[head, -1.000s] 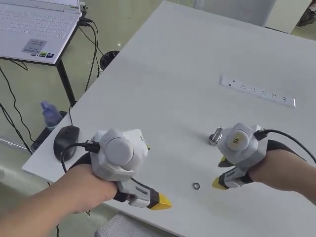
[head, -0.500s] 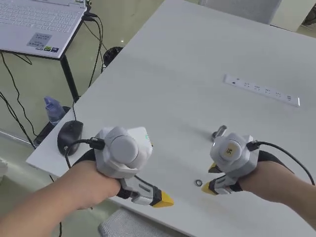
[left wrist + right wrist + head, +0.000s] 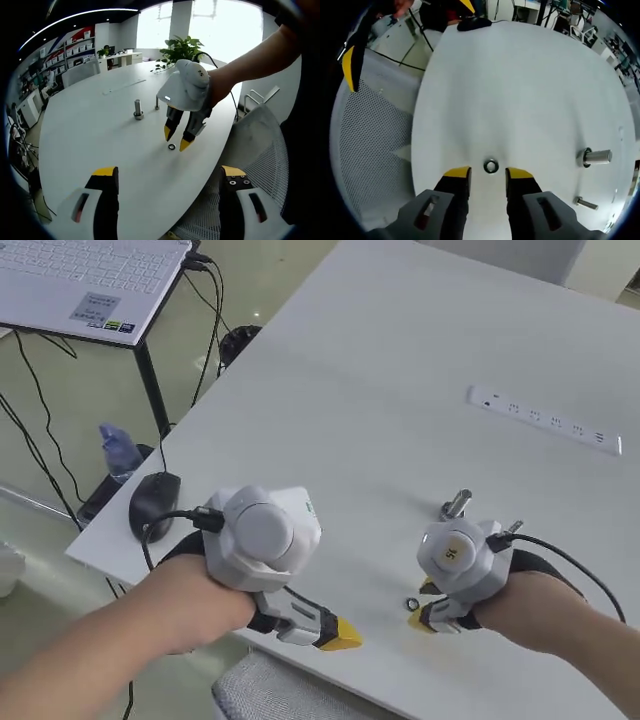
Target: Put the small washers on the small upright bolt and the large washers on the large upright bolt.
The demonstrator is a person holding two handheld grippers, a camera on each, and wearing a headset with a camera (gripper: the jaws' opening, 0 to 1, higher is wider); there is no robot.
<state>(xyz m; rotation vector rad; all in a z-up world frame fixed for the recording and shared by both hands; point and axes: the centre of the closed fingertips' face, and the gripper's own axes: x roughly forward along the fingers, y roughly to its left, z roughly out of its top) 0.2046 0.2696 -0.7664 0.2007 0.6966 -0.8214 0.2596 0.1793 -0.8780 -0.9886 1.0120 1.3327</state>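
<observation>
A small washer (image 3: 412,603) lies flat on the white table (image 3: 380,390) near its front edge. My right gripper (image 3: 424,602) points down at it, open with a narrow gap, its yellow tips on either side of the washer (image 3: 491,165). The large upright bolt (image 3: 458,505) stands just behind that gripper, and the small bolt (image 3: 513,528) to its right. My left gripper (image 3: 336,639) hovers over the table edge, wide open and holding nothing. Its own view looks at the right gripper (image 3: 176,138), the washer (image 3: 171,146), the large bolt (image 3: 137,109) and the small bolt (image 3: 157,103).
A white power strip (image 3: 545,420) lies far back on the table. Left of the table are a laptop (image 3: 80,280) on a stand, a black mouse (image 3: 155,505) and a bottle (image 3: 120,452). A mesh chair (image 3: 250,695) sits below the front edge.
My right gripper has moved left and down to the washer, so its tips now flank it. The left gripper has hardly moved. The head camera has shifted.
</observation>
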